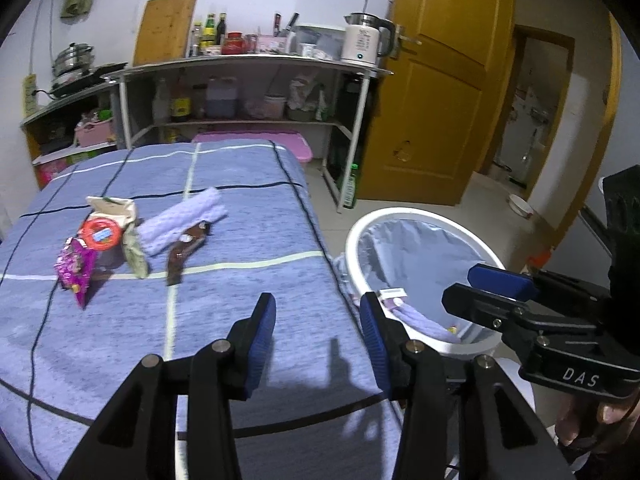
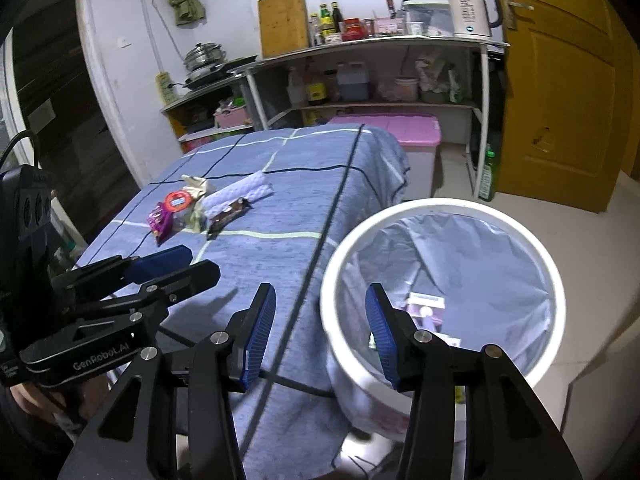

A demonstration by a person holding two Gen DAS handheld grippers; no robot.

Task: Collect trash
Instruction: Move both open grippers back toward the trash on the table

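A pile of trash lies on the blue checked tablecloth (image 1: 248, 280): a purple snack wrapper (image 1: 76, 270), a red-lidded cup (image 1: 100, 234), a crumpled beige bag (image 1: 114, 208), a lilac packet (image 1: 184, 220) and a brown wrapper (image 1: 184, 250). The pile also shows in the right wrist view (image 2: 200, 208). A white bin (image 2: 444, 292) with a grey liner stands beside the table and holds a purple package (image 2: 426, 310). My left gripper (image 1: 318, 334) is open and empty over the table's right edge. My right gripper (image 2: 320, 332) is open and empty at the bin's left rim.
A metal shelf unit (image 1: 256, 92) with bottles, a kettle (image 1: 366, 40) and a cutting board stands behind the table. A pink storage box (image 2: 404, 132) sits on the floor. A yellow door (image 1: 436, 92) stands open at right. A green bottle (image 2: 488, 176) stands by the shelf.
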